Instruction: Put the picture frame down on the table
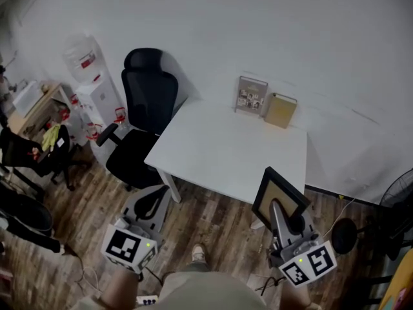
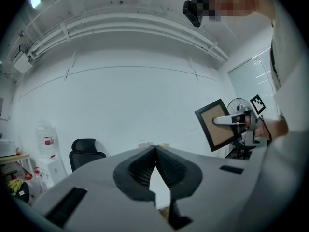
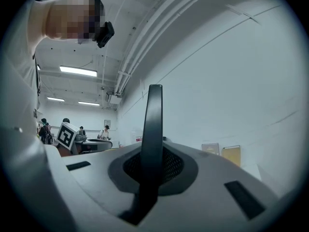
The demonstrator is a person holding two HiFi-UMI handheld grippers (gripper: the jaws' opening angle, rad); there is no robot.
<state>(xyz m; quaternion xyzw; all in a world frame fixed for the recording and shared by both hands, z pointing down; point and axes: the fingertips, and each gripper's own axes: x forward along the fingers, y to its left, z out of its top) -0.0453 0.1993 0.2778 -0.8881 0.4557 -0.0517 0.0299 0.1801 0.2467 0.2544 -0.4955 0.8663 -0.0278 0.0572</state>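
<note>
A black picture frame (image 1: 281, 196) with a tan backing hangs in the air just off the near right edge of the white table (image 1: 219, 150). My right gripper (image 1: 279, 206) is shut on it; in the right gripper view the frame (image 3: 152, 139) stands edge-on between the jaws. From the left gripper view the frame (image 2: 217, 124) shows at the right, held up. My left gripper (image 1: 151, 202) sits low at the left, in front of the table, its jaws closed together on nothing (image 2: 155, 151).
Two more frames lean on the wall at the table's far edge: a photo frame (image 1: 251, 95) and a yellow one (image 1: 281, 110). A black office chair (image 1: 143, 118) stands left of the table, a water dispenser (image 1: 97, 95) behind it. A fan (image 1: 397, 192) stands at the right.
</note>
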